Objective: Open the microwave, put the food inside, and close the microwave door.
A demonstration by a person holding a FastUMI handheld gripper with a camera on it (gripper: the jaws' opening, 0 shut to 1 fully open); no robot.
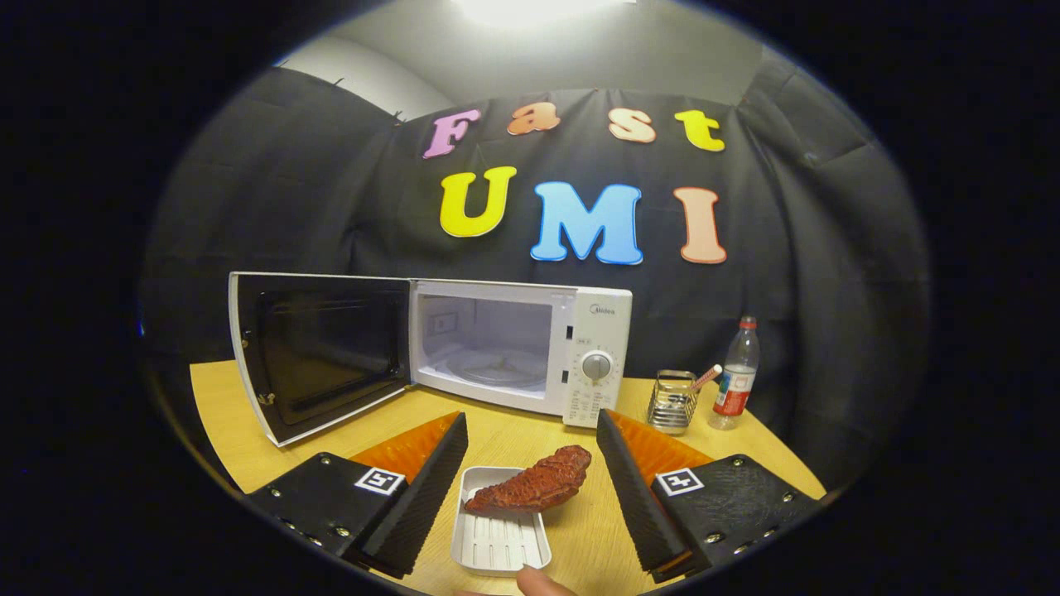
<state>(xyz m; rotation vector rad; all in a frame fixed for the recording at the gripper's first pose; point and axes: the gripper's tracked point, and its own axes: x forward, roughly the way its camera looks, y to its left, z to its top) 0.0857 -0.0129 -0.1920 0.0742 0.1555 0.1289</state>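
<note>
I see a wooden desk (pixel 248 414) with dark cloth hung behind it. At the desk's back right stands a small wire basket (pixel 671 403) with a pink-and-white stick (pixel 706 377) poking out of it at a slant. Just beside the basket, a clear plastic bottle (pixel 736 377), upright, red cap, red label. Bright ceiling light (pixel 530 8) overhead.

Light: bright ceiling lamp (pixel 530 8), blown out
Booth: dim, table (pixel 513 439) warmly lit
Edges: fisheye-bent, darkened
Focus: sharp
</note>
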